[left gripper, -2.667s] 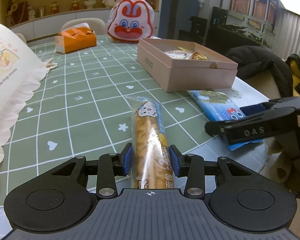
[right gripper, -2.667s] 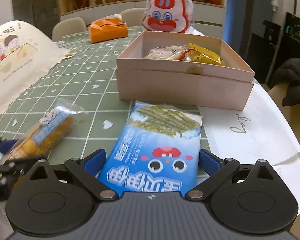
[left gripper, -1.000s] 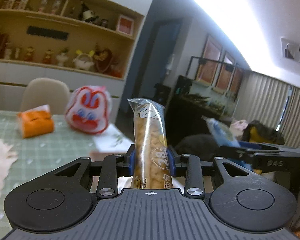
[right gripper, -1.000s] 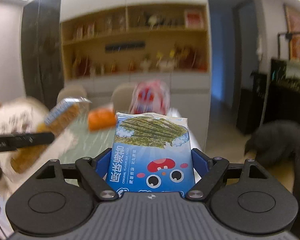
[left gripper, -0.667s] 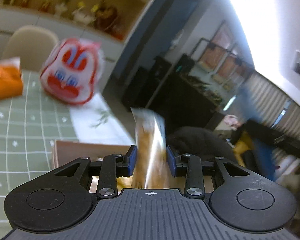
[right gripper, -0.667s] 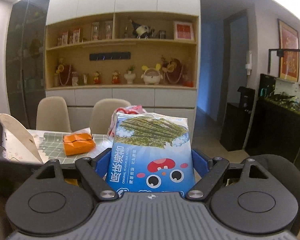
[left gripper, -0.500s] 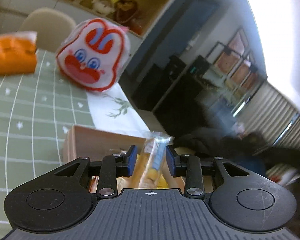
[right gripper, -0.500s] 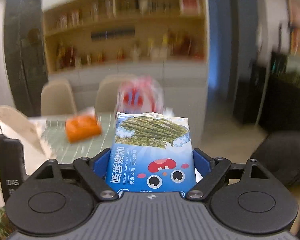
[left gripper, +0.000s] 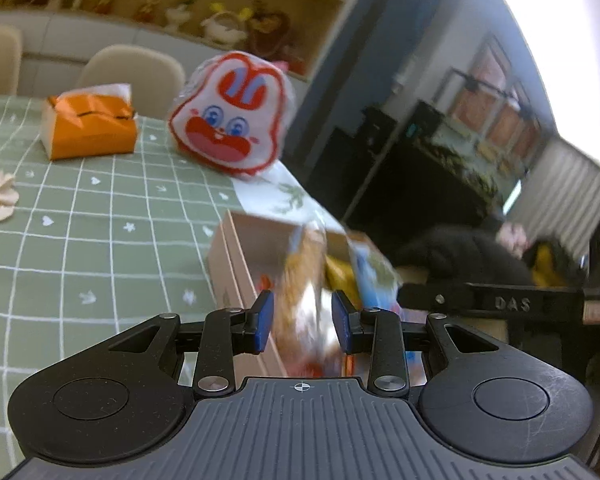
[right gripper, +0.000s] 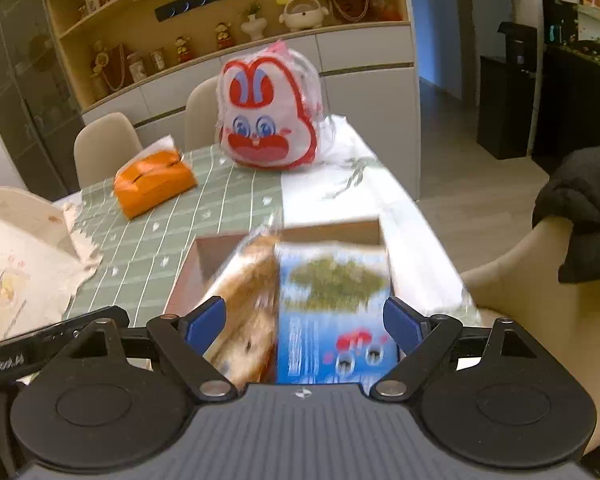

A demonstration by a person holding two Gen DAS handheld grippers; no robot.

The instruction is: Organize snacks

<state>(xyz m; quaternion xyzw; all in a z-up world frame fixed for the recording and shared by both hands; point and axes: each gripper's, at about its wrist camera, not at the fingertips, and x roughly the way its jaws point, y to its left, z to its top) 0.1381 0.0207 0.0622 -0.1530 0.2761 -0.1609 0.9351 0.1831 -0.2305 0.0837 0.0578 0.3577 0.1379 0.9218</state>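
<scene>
Green checked tabletop [left gripper: 100, 240] carries the pink box [left gripper: 236, 256], and we are at the dropping-in step: the biscuit tube [left gripper: 304, 280] sits blurred between our left gripper [left gripper: 303, 326] jaws, which look slightly parted, while the seaweed pack [right gripper: 334, 304] lies between our right gripper [right gripper: 304, 322] jaws, seemingly released. Next we judge both should back away clear of the box. A rabbit bag [right gripper: 268, 120] stands beyond.

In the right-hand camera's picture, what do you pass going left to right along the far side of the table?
Orange tissue pack → bunny-face bag → white patterned cloth.
</scene>
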